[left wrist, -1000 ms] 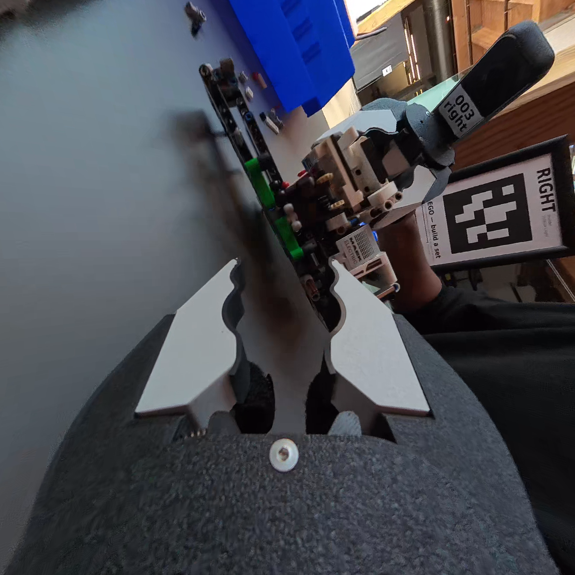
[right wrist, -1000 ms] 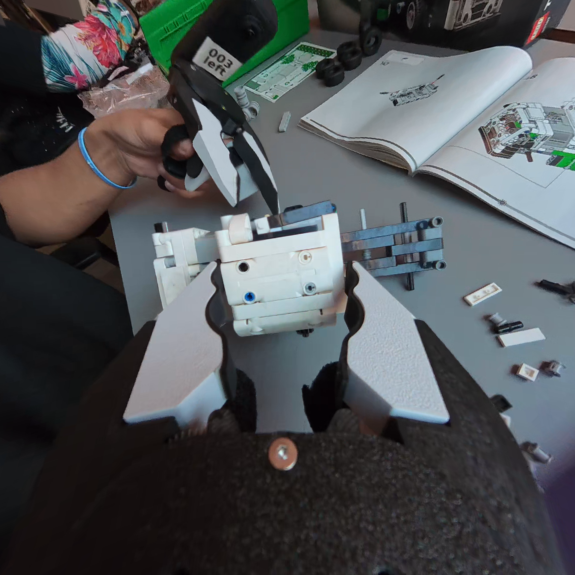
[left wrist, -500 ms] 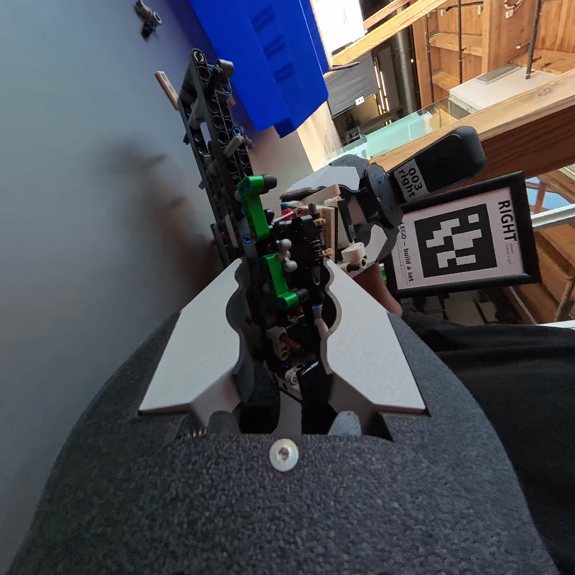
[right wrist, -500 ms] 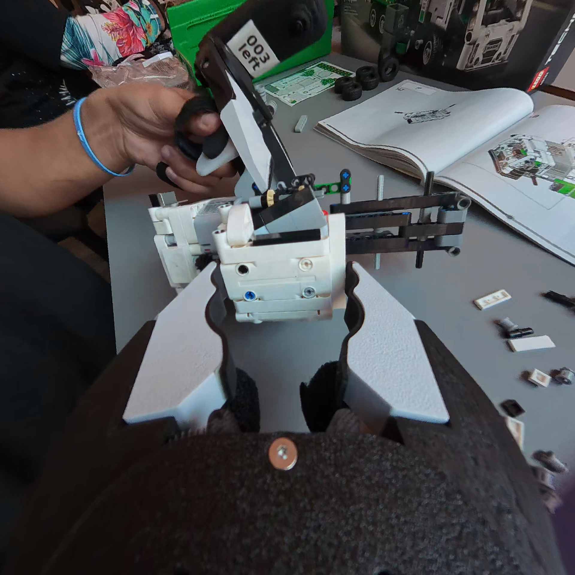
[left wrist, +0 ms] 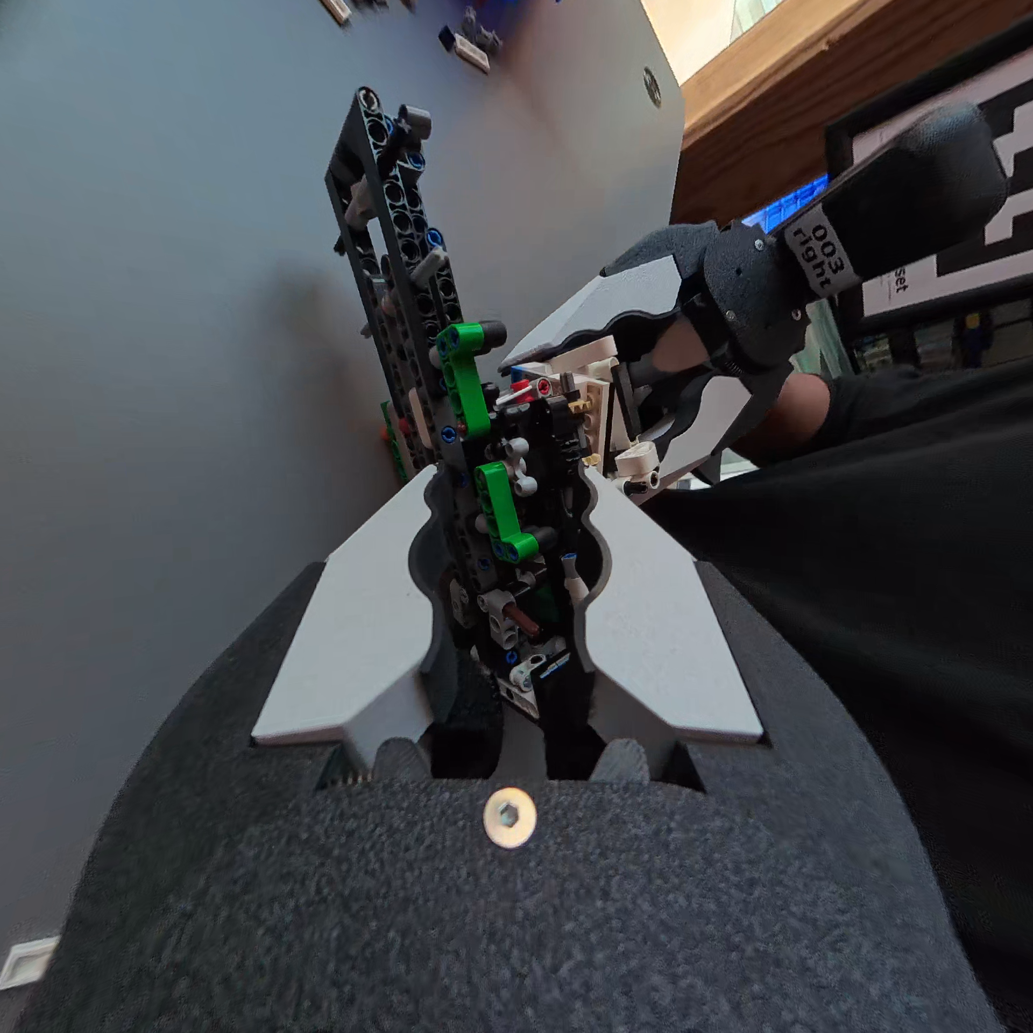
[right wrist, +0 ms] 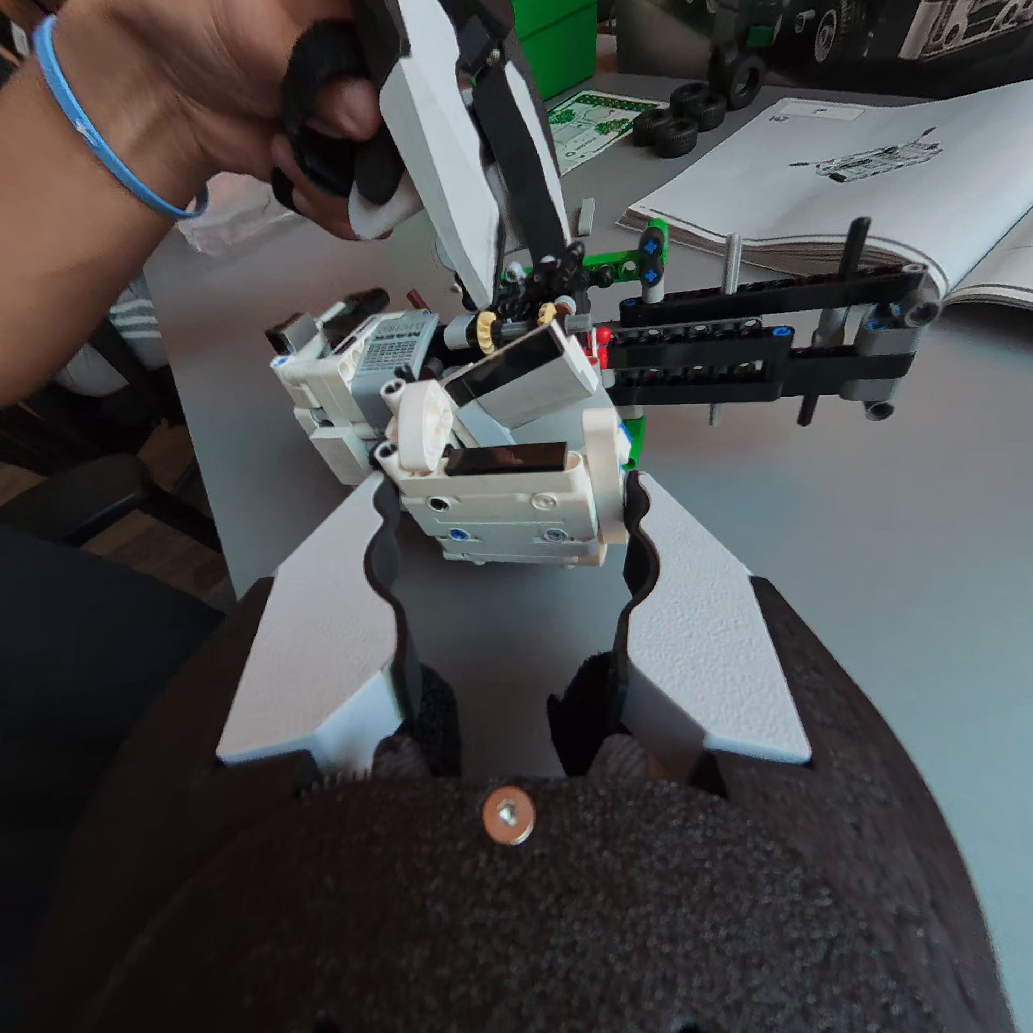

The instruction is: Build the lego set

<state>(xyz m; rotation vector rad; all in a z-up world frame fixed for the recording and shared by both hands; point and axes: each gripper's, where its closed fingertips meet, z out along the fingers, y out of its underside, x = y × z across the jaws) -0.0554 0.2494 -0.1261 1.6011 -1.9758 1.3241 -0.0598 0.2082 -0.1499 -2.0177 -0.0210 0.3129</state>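
The half-built lego truck has a white cab (right wrist: 503, 503), a long black beam frame (right wrist: 726, 358) and green beams (left wrist: 464, 380). It is held tilted above the grey table (right wrist: 810, 531). My right gripper (right wrist: 508, 486) is shut on the cab, with a finger against each side. My left gripper (left wrist: 508, 481) is shut on the black and green middle section (left wrist: 503, 520) behind the cab. The frame (left wrist: 391, 195) sticks out beyond its fingers. In the right wrist view the left gripper (right wrist: 503, 223) comes down from above. In the left wrist view the right gripper (left wrist: 643, 346) comes in from the right.
An open instruction booklet (right wrist: 838, 167), black tyres (right wrist: 687, 117), a sticker sheet (right wrist: 592, 123), a green bin (right wrist: 553, 44) and the set's box (right wrist: 950, 33) lie at the table's far side. Small loose parts (left wrist: 469, 47) lie beyond the frame. A framed marker sign (left wrist: 950, 167) stands behind. One gripper's finger ends stand about 6 cm off the other's.
The left gripper moved in and closed on the model's middle. Both grippers lifted the model off the table and tipped it. The right gripper kept its hold on the cab.
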